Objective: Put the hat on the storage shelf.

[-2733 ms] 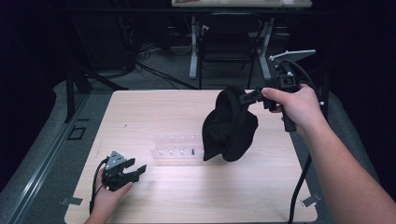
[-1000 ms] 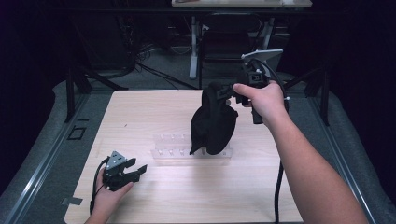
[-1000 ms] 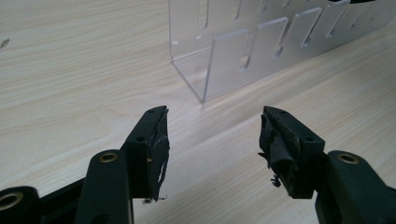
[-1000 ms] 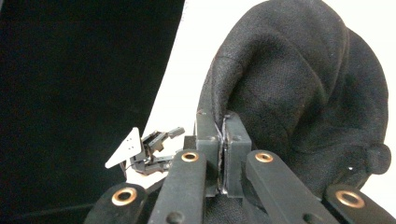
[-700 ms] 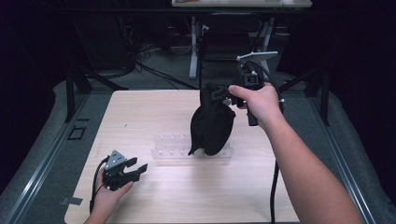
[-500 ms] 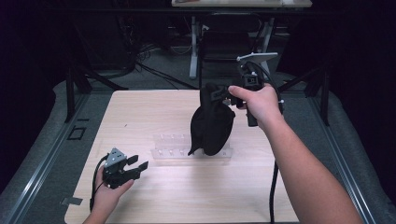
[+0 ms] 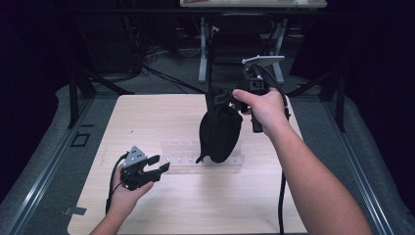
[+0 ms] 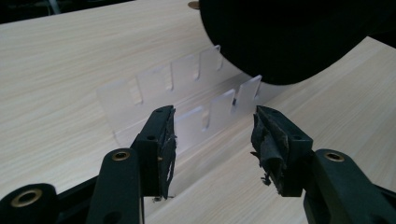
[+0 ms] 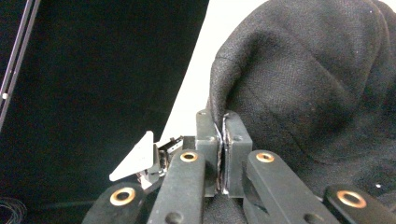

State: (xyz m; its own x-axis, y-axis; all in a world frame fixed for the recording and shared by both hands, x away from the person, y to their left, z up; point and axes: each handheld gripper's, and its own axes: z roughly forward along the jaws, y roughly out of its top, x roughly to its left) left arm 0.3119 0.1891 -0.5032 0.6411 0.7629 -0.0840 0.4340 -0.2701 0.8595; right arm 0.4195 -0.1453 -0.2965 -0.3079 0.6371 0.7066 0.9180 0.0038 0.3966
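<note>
Above the clear rack hangs a black bag — right tool clamps it, left tool gapes empty.

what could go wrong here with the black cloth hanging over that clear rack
1. The right gripper holds the black cloth by a thin pinched edge, as the right gripper view shows; it might slip free.
2. The cloth's low end hangs right at the clear slotted rack, so it could snag a slot or drag the light rack across the table.
3. The left gripper, open, sits close to the rack's end and could nudge it.
</note>
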